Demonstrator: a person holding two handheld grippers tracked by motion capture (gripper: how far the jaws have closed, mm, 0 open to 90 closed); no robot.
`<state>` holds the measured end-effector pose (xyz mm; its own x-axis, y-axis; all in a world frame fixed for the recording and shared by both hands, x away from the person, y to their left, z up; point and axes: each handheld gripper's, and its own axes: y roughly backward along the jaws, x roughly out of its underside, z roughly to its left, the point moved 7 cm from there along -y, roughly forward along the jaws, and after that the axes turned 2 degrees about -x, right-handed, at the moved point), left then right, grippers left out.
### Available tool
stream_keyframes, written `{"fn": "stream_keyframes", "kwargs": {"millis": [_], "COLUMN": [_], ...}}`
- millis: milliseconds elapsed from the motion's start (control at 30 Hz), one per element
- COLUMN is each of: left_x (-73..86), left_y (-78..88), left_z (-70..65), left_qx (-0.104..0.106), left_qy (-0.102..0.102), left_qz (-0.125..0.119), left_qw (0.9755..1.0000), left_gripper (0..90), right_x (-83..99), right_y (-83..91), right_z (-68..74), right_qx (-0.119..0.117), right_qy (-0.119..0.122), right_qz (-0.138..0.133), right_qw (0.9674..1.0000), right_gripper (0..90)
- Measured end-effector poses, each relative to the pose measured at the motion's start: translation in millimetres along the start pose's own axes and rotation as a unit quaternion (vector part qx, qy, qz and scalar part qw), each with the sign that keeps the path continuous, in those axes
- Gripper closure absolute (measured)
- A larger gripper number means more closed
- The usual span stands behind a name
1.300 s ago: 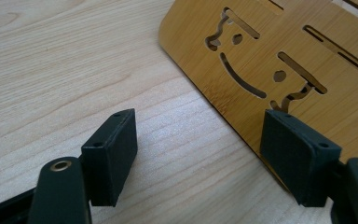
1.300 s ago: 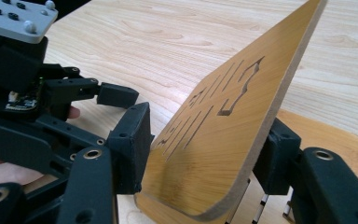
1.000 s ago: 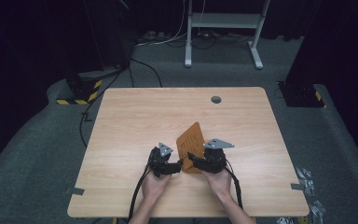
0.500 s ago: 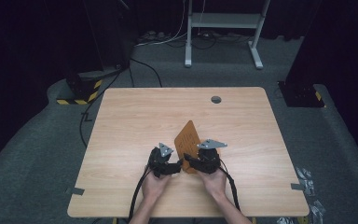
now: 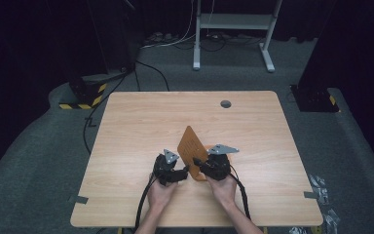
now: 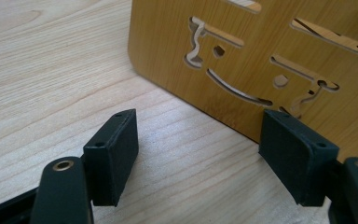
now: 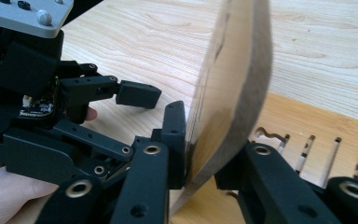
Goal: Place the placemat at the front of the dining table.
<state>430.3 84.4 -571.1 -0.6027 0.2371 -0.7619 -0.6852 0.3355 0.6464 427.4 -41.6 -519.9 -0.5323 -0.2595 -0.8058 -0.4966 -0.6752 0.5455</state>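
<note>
Wooden panel [image 7: 233, 88] upright, clamped in right gripper [image 7: 200, 172], beside left gripper [image 6: 200, 158].

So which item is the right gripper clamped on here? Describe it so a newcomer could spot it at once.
On the light wooden table, look at the near centre, between the two grippers. The right gripper pinches an orange-brown wooden panel standing tilted on edge. Its cut-out slots and raised pose distinguish it from the similar slotted board lying flat beneath.

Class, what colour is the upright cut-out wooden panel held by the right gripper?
Honey-brown wood grain, clearest in the left gripper view.
</note>
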Motion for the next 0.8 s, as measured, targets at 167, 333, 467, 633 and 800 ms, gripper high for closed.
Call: {"fn": "stream_keyframes", "kwargs": {"millis": [167,333,467,633,800], "left_x": [0.1,0.0,-0.2,-0.5,-0.3], "left_y": [0.8,2.1,2.4,2.8,2.6], "left_z": [0.9,3.3,3.1,4.2,4.6], "left_qx": [-0.004,-0.009,-0.011,-0.01,-0.012], "left_qy": [0.0,0.005,0.002,0.009,0.011], "left_qz": [-0.001,-0.007,-0.009,-0.013,-0.01], "left_qw": [1.0,0.9999,0.9999,0.9998,0.9998], "left_gripper": [27.9,27.7,27.0,27.2,27.5], "right_x": [-2.3,-4.3,-4.8,-8.1,-10.9], "right_y": [0.6,-0.1,1.3,3.9,6.2], "right_z": [3.9,5.0,5.0,6.5,6.5], "right_qx": [-0.008,-0.005,-0.007,-0.005,-0.004], "right_qy": [-0.002,0.007,0.005,0.017,0.023], "right_qz": [0.0,0.001,0.005,0.007,0.011], "right_qw": [1.0,1.0,1.0,0.9998,0.9997], "right_gripper": [84.5,86.2,86.3,86.4,86.5]}}
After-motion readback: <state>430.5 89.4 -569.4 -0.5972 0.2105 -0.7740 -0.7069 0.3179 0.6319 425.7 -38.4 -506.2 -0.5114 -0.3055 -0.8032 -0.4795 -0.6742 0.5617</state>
